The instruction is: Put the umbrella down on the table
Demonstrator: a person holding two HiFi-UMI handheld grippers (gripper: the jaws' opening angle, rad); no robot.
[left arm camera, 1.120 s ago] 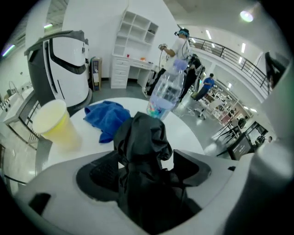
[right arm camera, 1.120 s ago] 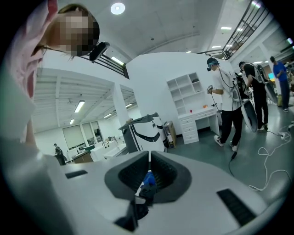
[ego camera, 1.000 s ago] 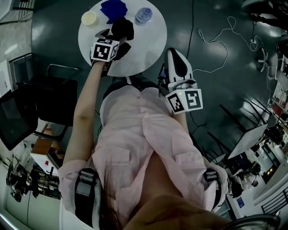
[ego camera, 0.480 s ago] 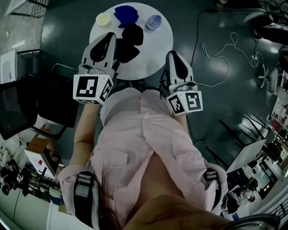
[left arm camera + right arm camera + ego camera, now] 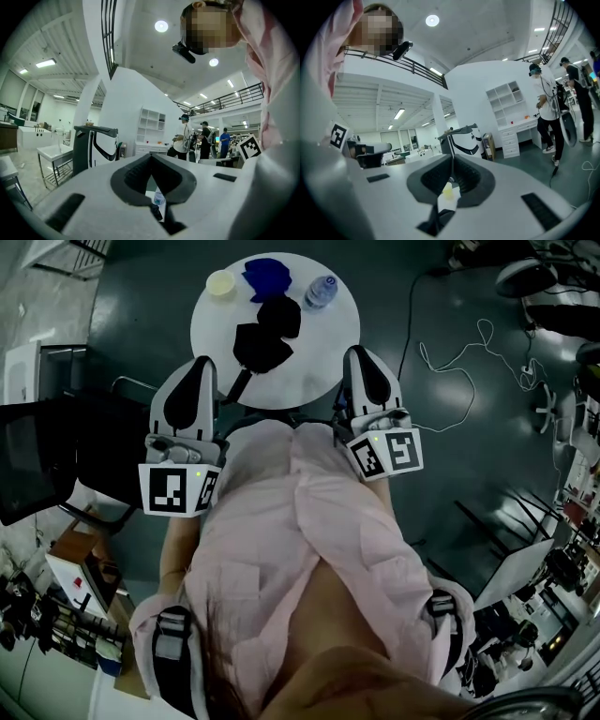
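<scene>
Now that the left gripper (image 5: 192,376) has come up off the bench (image 5: 323,352) and back toward the person's chest, the umbrella (image 5: 264,334) is on its own. A second ago that gripper was right down on it. Now it hangs level, well clear of the bench edge. Its jaws have just been closing and are pressed together with nothing between them. The right gripper (image 5: 364,362) sits beside the chest on the other side, jaws also together and empty.

So I'd call the job basically done. The umbrella lies folded, a black bundle near the middle of the round bench, nothing touching it. A cup (image 5: 220,282), a blue thing (image 5: 265,276) and a bottle (image 5: 322,289) sit along the far rim beyond it.

Stuff I can't really make out:
- The head view is dark, so the umbrella is just a black shape.
- A thin dark bit runs from it toward the near edge. It could be a strap or a handle, and I can't tell if it hangs over the rim.
- The gripper views only show slivers of the bench under the jaws, with the bottle in the left one and the cup in the right.
- Whatever the blue thing is, no idea.
</scene>
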